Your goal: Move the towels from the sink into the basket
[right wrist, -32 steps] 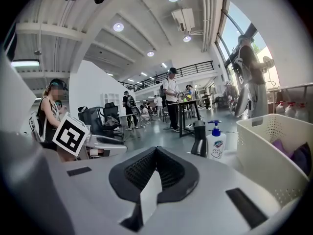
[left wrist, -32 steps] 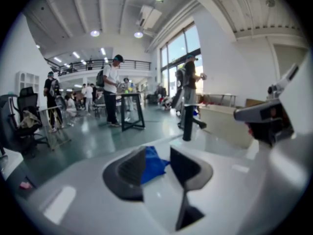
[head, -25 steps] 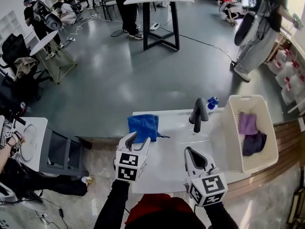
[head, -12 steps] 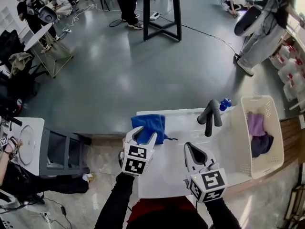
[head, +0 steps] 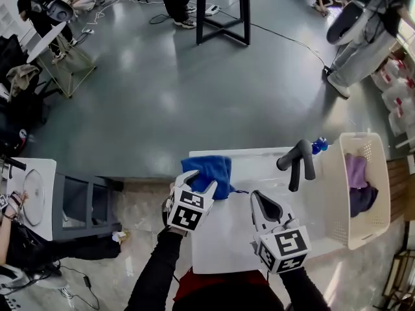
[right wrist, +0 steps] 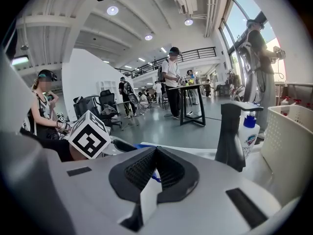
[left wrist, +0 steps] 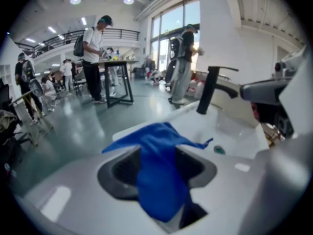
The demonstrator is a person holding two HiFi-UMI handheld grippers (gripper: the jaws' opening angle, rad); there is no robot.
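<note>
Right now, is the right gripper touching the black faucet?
Apart. The head view shows bare white sink between the right gripper and the faucet; in the right gripper view the faucet stands off to the right, beyond the shut jaws.

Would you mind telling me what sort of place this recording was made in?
Probably an open lab or workshop hall, not a home: the white sink stands on a wide grey floor, a person stands at a high table, and tall windows line the far wall.
</note>
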